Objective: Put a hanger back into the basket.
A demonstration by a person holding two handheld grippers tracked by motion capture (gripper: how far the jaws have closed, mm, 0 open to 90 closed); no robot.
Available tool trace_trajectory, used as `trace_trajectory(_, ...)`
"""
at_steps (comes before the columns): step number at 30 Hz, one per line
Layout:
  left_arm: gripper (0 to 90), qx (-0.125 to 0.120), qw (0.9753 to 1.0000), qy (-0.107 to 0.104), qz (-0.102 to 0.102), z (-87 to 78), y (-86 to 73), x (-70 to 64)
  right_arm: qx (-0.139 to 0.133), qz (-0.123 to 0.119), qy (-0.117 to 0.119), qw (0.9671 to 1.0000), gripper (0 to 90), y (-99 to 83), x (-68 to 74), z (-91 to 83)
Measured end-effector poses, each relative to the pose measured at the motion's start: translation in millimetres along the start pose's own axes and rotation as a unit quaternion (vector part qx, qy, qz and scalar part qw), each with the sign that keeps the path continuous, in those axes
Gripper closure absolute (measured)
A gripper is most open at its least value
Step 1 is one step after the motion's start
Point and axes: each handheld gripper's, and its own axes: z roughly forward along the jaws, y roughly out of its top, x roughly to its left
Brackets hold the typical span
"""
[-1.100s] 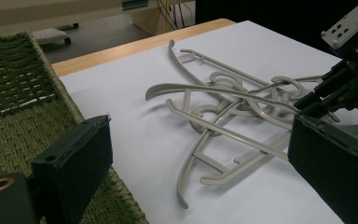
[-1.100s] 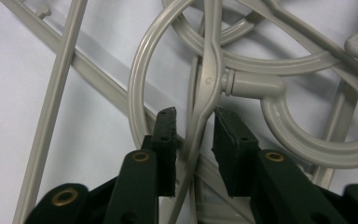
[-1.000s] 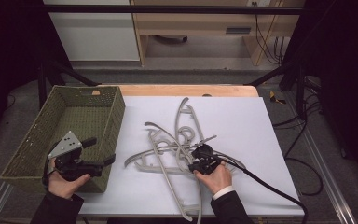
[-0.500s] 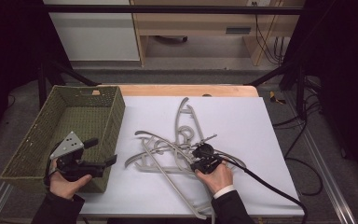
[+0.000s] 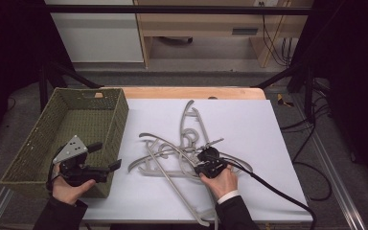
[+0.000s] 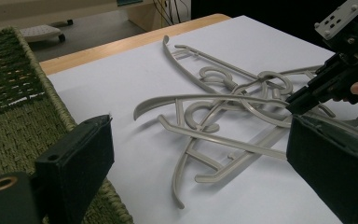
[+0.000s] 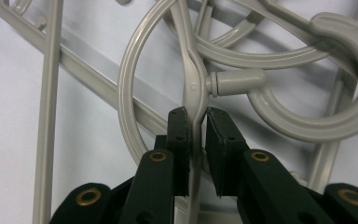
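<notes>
One basket [image 5: 72, 129], one on the left: woven green, long axis running away from the person, and the left gripper [image 5: 106, 155] sits over its near right corner, jaws spread wide with nothing between them, aimed right at the pile. Pile of grey hangers [image 5: 182, 148] lies on the white sheet [image 5: 249, 124] between the two grippers, well apart from the left one; I count about four, but they're tangled, so exact count is uncertain. One hanger [image 5: 189, 117] beyond the pile runs away from the person, its curved end far; the others cross each other mostly left-right or diagonal, one long arm trailing toward the near edge. Hooks overlap mid-pile, just ahead of the right gripper [image 5: 206, 160]. Right gripper's jaws nearly closed, clamped on a thin grey hanger bar [image 7: 195, 102]; in the right gripper view the bar runs straight ahead between the pads, along the jaws, with two looped hooks [image 7: 307, 74] right of it.
</notes>
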Motion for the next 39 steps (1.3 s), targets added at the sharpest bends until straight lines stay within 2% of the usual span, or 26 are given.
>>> trace_trajectory(2,7.0,0.001,1.0,-0.001,-0.002,1.2,-0.4,-0.2,0.003,0.009,0.002,1.0,81.3,0.4,1.1,-1.2)
trace_trajectory(9,7.1,0.005,1.0,-0.003,0.001,2.9,-0.7,-1.5,0.004,-0.002,-0.004,1.0,83.6,0.9,-2.0,-9.3)
trace_trajectory(10,7.1,0.004,1.0,-0.003,0.001,2.8,-0.6,-1.7,0.0,-0.01,-0.006,0.9999,83.7,0.7,-3.6,-11.2)
trace_trajectory(18,7.4,0.006,1.0,-0.005,0.003,3.1,-0.3,-3.0,0.003,-0.017,-0.002,0.9998,83.9,1.5,-7.4,-24.5)
trace_trajectory(21,7.5,0.007,1.0,-0.006,0.003,3.7,-0.5,-3.3,-0.005,-0.024,-0.003,0.9997,83.8,1.7,-9.5,-24.1)
trace_trajectory(23,7.5,0.008,0.9999,-0.006,0.004,4.2,-0.8,-3.5,-0.011,-0.029,-0.012,0.9994,83.7,1.9,-14.0,-20.7)
trace_trajectory(25,7.5,0.009,0.9999,-0.006,0.004,4.8,-1.1,-3.7,-0.013,-0.031,-0.012,0.9994,83.7,2.0,-15.8,-18.7)
trace_trajectory(26,7.5,0.01,0.9999,-0.007,0.004,4.8,-1.0,-3.7,-0.014,-0.022,-0.007,0.9996,83.6,2.0,-16.0,-16.2)
trace_trajectory(33,7.6,0.012,0.9999,-0.008,0.005,5.8,-1.3,-4.2,-0.017,-0.03,-0.004,0.9994,83.1,-1.4,-20.0,-9.8)
trace_trajectory(34,7.6,0.012,0.9999,-0.008,0.005,6.0,-1.3,-4.4,-0.02,-0.025,-0.005,0.9995,82.5,-1.6,-18.3,-9.8)
trace_trajectory(38,7.7,0.013,0.9999,-0.009,0.005,6.2,-1.4,-4.6,-0.019,-0.032,-0.011,0.9992,75.9,-2.5,-17.4,-7.8)
trace_trajectory(39,7.7,0.013,0.9999,-0.009,0.005,6.4,-1.4,-4.6,-0.01,-0.036,-0.015,0.9992,74.6,-2.9,-17.4,-5.6)
